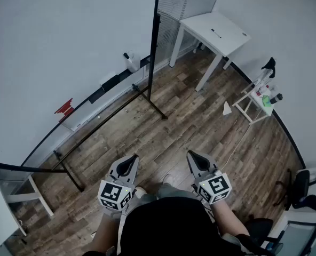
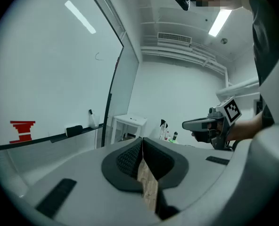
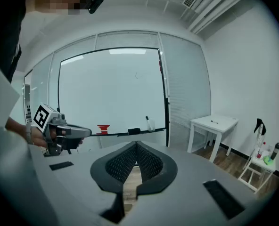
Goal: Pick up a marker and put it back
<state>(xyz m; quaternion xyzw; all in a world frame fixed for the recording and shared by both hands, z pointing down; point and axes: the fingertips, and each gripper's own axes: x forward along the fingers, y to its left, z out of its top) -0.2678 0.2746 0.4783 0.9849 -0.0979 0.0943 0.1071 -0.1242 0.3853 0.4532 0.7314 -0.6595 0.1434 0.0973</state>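
A slim dark marker (image 1: 216, 33) is lying flat on the top of a small white table (image 1: 200, 25), near its middle, at the far side of the room, close to the corner.

Two tongs (image 1: 132, 160) (image 1: 192, 156), one whiteboard (image 1: 67, 36); one table (image 1: 200, 25) — one marker (image 1: 216, 33)

Wood-plank floor (image 1: 196, 126), white walls (image 1: 289, 33), white table (image 1: 214, 28), large whiteboard (image 1: 51, 52)
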